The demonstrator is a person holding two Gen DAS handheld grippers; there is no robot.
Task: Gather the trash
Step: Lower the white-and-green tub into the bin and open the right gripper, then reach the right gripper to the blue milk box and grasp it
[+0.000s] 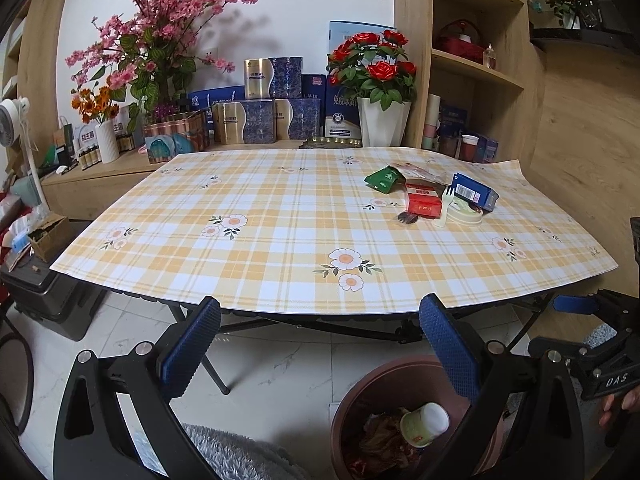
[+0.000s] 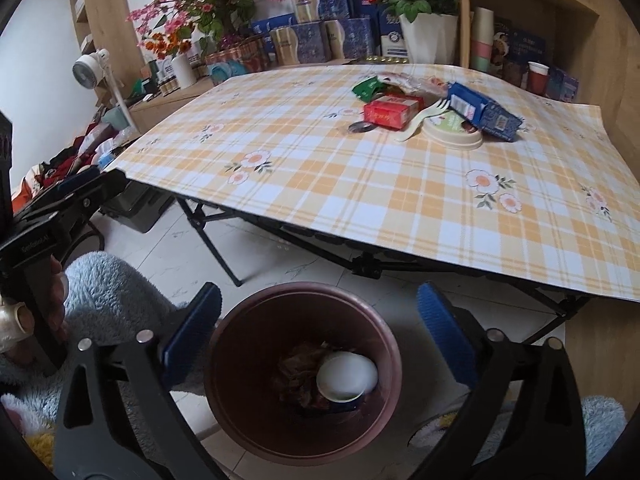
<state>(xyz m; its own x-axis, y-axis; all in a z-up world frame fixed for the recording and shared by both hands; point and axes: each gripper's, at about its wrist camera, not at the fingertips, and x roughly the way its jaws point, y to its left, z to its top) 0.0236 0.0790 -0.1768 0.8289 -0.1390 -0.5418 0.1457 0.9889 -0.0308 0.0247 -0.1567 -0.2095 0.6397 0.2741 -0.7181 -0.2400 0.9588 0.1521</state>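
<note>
Brown round plastic bin (image 2: 303, 368) on floor below table edge, holding white paper cup (image 2: 346, 376). Red box (image 2: 392, 111), blue carton (image 2: 482, 111), green packet (image 2: 369, 87) clustered on checked tablecloth (image 2: 360, 184) above bin. Left gripper (image 1: 320, 344) and right gripper (image 2: 318, 334) over bin, jaws spread wide, empty.

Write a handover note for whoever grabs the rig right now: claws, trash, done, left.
Left claw: open, empty, short of the table edge.
Right claw: open, empty, above the bin.
Done: a white cup and crumpled wrappers are in the bin.
Left on the table: green packet, red box, blue carton, plastic fork, round lid, a wrapper behind them.
</note>
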